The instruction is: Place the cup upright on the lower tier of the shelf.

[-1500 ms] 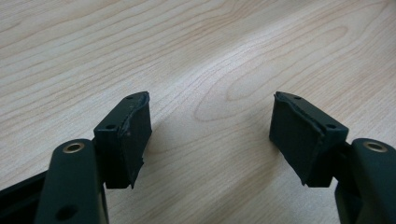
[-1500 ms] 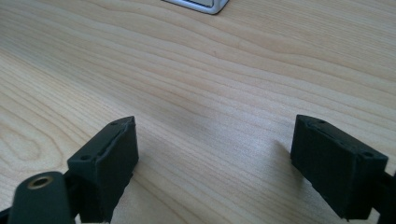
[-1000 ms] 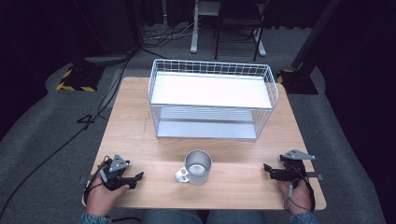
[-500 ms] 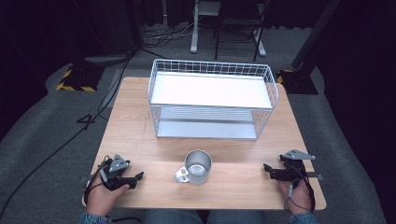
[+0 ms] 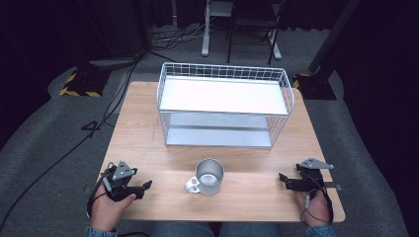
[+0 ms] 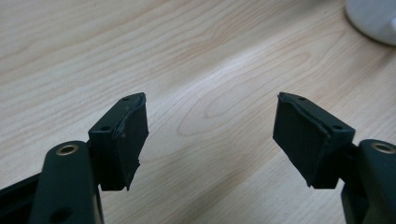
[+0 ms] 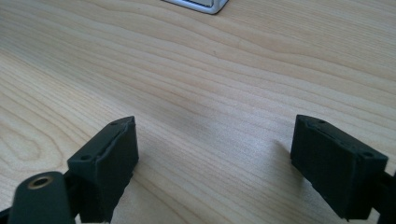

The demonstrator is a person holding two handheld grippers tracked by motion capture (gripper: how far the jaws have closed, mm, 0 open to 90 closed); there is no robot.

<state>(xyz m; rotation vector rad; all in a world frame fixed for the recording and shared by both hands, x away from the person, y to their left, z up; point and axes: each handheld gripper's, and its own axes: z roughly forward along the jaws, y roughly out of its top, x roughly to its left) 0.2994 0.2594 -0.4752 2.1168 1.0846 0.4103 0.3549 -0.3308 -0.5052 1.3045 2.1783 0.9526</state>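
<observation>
A shiny round metal mug with a white handle (image 5: pixel 208 177) stands upright near the front middle of the square light-wood table (image 5: pixel 143 133), its open mouth facing up and its handle pointing toward about 8 o'clock. It touches nothing else. In the left gripper view a pale rounded edge of the mug (image 6: pixel 373 18) shows at the 1 o'clock corner, well beyond the jaws.

At 12 o'clock from the mug, set apart from it, is a white wire two-tier rack with a flat white upper shelf (image 5: pixel 225 101); it fills the far half of the table. A silvery corner of the rack's base (image 7: pixel 198 4) shows at the top edge of the right gripper view.

At 9 o'clock from the mug, near the table's front left edge, the left gripper (image 5: pixel 142 187) is held in a hand (image 5: pixel 107 210), its black jaws pointing toward the mug. The left gripper view shows its jaws spread wide with only bare wood between them, low over the tabletop.

At 3 o'clock from the mug, near the front right edge, the right gripper (image 5: pixel 282 178) is held in the other hand (image 5: pixel 312 205), pointing inward toward the mug. Its jaws likewise stand wide apart over bare wood, holding nothing.

Grey carpet floor (image 5: pixel 44 123) surrounds the table, with black cables (image 5: pixel 64 148) trailing across it at 9 o'clock.
</observation>
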